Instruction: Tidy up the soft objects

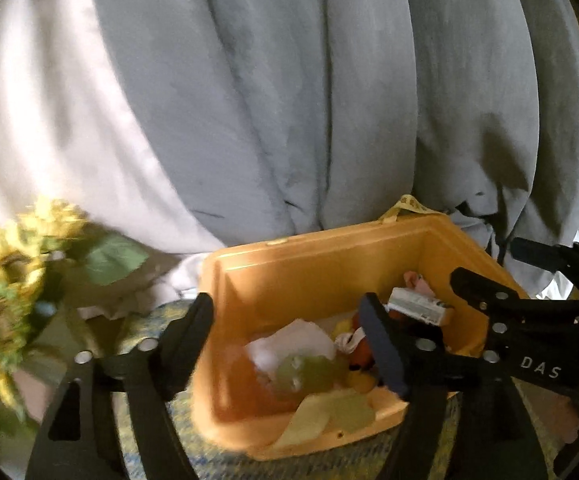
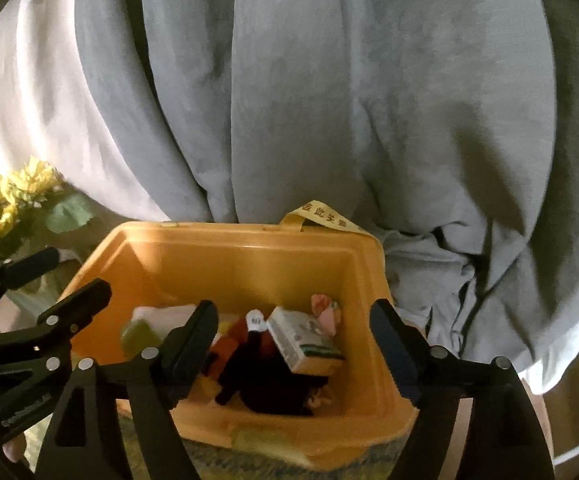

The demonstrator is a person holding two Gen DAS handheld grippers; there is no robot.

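Observation:
An orange plastic bin stands below a big grey duvet. It holds several soft items: a white cloth, a green plush, red and dark pieces, a pink item and a small carton. My left gripper is open and empty over the bin's left part. My right gripper is open and empty over the bin's right part; it also shows in the left wrist view. The left gripper shows at the left edge of the right wrist view.
Yellow artificial sunflowers with green leaves stand left of the bin. A white sheet lies behind them. The bin rests on a blue-yellow patterned cloth. A yellow printed ribbon sticks up at the bin's back rim.

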